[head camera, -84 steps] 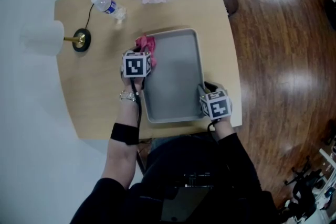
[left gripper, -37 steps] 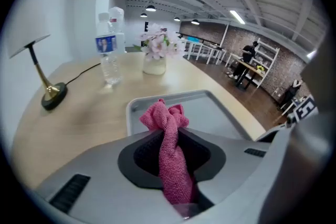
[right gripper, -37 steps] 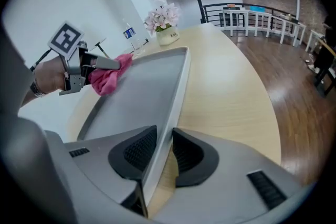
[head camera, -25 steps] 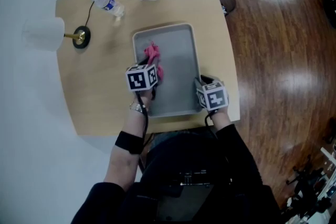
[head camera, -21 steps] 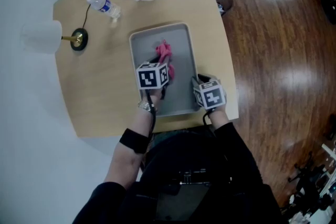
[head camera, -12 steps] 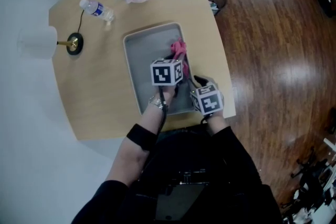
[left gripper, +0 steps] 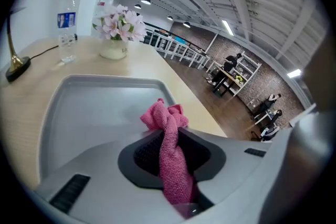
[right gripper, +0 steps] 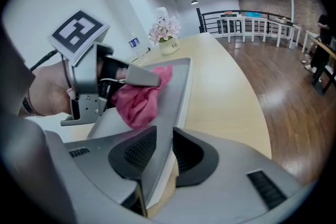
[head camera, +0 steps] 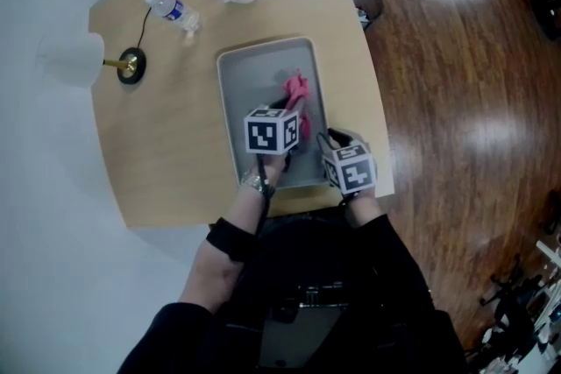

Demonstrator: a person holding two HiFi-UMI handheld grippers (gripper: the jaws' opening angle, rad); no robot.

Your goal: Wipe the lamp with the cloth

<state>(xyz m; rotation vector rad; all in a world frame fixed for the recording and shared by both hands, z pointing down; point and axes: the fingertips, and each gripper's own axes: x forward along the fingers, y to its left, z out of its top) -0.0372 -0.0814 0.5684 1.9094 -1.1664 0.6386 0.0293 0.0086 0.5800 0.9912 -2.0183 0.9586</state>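
While the right gripper (head camera: 330, 143) clamps the tray (head camera: 254, 74), the left gripper (head camera: 292, 107), angled downward, pinches the cloth (head camera: 296, 88) over it.

tongs (left gripper: 169, 134) grey, black pads (left gripper: 146, 153) | cubes (head camera: 271, 132) black-white markers | sleeves (head camera: 390, 254) dark | wristband (head camera: 229, 239) black

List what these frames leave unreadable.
- Head view: how the jaws of the left hand-held gripper and right hand-held gripper stand, hidden beneath their marker cubes.
- Left gripper view: lamp shade, cut off at the left edge; only base and stem show.
- Head view: bottle label print, too small.
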